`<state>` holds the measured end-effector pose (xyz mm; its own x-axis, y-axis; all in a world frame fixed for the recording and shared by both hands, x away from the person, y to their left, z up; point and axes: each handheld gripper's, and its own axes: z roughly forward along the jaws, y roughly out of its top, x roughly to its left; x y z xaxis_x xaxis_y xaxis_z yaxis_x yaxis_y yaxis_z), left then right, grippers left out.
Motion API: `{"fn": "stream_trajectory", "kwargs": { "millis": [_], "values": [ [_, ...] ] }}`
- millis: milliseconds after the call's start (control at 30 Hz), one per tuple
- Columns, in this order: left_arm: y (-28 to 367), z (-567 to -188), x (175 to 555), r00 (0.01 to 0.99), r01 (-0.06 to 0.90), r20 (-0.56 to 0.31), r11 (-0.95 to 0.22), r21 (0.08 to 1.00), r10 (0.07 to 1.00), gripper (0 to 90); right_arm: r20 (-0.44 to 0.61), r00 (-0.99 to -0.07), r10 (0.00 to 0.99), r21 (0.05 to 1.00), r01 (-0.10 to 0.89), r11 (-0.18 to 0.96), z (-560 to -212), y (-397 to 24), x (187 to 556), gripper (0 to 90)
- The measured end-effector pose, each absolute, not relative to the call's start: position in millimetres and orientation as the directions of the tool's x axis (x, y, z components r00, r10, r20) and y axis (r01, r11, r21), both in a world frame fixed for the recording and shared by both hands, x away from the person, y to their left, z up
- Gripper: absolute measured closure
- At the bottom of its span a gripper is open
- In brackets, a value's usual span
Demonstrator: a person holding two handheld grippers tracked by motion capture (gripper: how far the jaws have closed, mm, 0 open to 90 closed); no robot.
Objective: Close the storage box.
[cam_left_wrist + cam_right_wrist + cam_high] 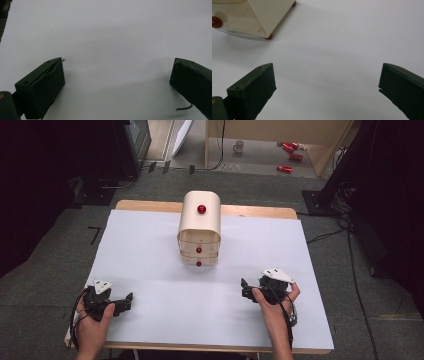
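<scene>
A small cream drawer cabinet [199, 227] with a rounded top stands at the middle back of the white table [150, 250]. Red knobs [199, 250] mark its drawer fronts and a red ball [201, 209] sits on its top. My left gripper [127, 299] rests near the front left corner, held by a hand, jaws wide open over bare white surface [115, 75]. My right gripper [244, 287] rests at the front right, also open and holding nothing. In the right gripper view, a corner of the cabinet [259, 17] and one red knob [216, 22] show at upper left.
Beyond the table lies grey carpet with cables. A wooden frame, a mug [239, 146] and red cans [290, 147] sit on the floor at the back. Dark equipment stands at both sides. The table's wooden edge [250, 211] shows at the back.
</scene>
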<state>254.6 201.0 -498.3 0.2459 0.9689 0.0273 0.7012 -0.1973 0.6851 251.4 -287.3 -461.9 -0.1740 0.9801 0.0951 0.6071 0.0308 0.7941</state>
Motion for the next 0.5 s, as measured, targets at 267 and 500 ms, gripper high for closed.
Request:
{"fn": "stream_trajectory", "kwargs": {
  "millis": [267, 500],
  "values": [
    [201, -498, 255, 0.246, 0.701, 0.027, -0.197, 0.685, 0.969, 0.0, 0.102, -0.152, 0.983, 0.773, 0.635, 0.018, -470, -318, 240, 0.6],
    [201, -498, 255, 0.246, 0.701, 0.028, -0.197, 0.686, 0.969, 0.0, 0.097, -0.090, 0.991, 0.740, 0.673, -0.012, -485, -354, 229, 0.5]
  ]
}}
